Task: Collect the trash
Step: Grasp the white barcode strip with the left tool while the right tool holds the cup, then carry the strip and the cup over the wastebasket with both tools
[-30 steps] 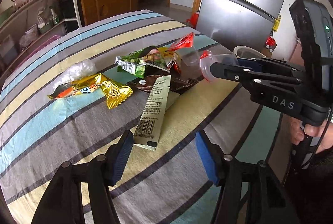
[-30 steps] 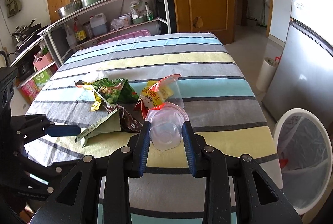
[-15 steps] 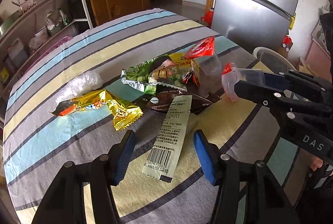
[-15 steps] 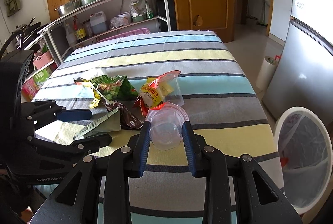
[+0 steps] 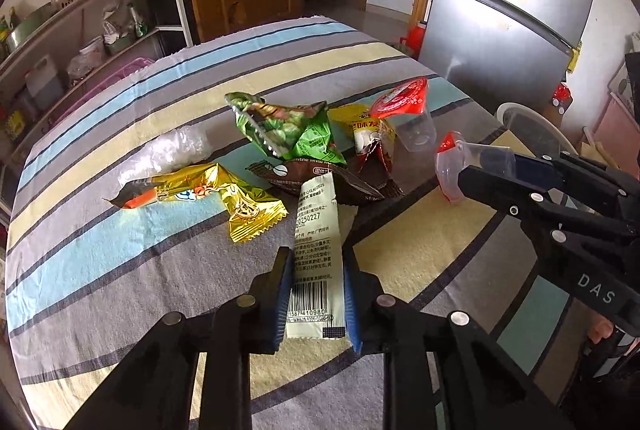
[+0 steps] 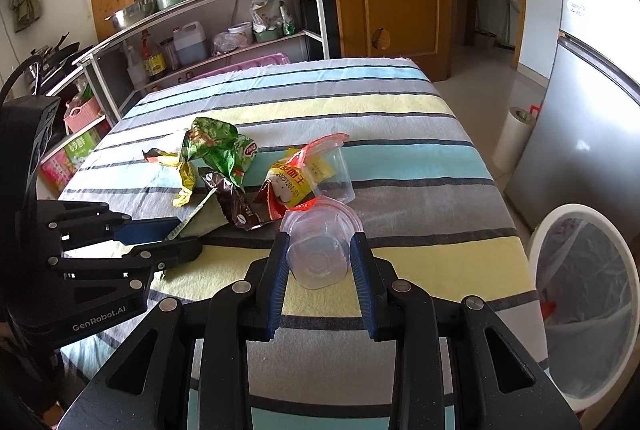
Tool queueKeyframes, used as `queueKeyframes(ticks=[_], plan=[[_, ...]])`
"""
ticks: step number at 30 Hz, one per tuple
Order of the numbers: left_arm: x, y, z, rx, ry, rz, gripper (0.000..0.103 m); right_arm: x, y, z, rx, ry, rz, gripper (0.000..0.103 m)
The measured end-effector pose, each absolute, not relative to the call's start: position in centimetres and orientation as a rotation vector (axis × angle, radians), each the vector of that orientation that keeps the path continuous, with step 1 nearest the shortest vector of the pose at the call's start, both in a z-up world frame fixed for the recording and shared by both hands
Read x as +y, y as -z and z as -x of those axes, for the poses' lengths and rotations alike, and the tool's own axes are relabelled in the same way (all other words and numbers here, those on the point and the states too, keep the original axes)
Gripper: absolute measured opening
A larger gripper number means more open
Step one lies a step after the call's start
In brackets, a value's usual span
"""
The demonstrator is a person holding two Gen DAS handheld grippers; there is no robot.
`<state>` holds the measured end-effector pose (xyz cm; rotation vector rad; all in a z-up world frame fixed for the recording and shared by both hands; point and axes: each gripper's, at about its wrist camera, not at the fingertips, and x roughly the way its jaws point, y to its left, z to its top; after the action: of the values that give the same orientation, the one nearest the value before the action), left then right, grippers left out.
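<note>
Snack trash lies in a pile on the striped tablecloth (image 5: 120,262). My left gripper (image 5: 316,292) is shut on the near end of a pale green barcode wrapper (image 5: 316,250); the gripper also shows in the right wrist view (image 6: 176,242). My right gripper (image 6: 318,272) is shut on a clear plastic cup with a red peeled lid (image 6: 318,250), held just above the cloth; it also shows in the left wrist view (image 5: 456,166). A green bag (image 5: 292,128), gold wrapper (image 5: 208,196), brown sachet (image 5: 320,178), yellow packet (image 5: 368,130) and a second clear cup (image 5: 416,126) remain in the pile.
A white bin with a clear liner (image 6: 584,294) stands on the floor off the table's right edge, beside a silver fridge (image 5: 512,2). A crumpled clear bag (image 5: 172,150) lies left of the pile. A metal shelf rack (image 6: 224,22) stands behind the table.
My left gripper moved forward over the pale green wrapper and closed on its near end. The right gripper kept holding the clear cup and barely moved.
</note>
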<state>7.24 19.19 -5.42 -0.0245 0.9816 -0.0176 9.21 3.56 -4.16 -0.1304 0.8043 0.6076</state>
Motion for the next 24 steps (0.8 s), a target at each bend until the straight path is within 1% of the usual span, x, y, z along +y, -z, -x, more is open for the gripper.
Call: queueKeyframes(ticks=[1, 2, 7, 24], plan=[[19.2, 5.4, -7.1, 0.979, 0.011, 0.030, 0.023, 3.6, 4.2, -9.1, 0.804, -0.607, 0.130, 0.032], [19.1, 5.4, -7.0, 0.977, 0.007, 0.036, 0.021, 3.6, 4.2, -9.0, 0.803, -0.608, 0.129, 0.032], [18.9, 4.9, -6.1, 0.958, -0.010, 0.074, 0.019, 3.3, 3.8, -8.4, 0.787, -0.609, 0.128, 0.032], [16.1, 2.0, -5.8, 0.882, 0.033, 0.135, 0.019, 0.0, 2.1, -7.3, 0.734, -0.556, 0.081, 0.032]])
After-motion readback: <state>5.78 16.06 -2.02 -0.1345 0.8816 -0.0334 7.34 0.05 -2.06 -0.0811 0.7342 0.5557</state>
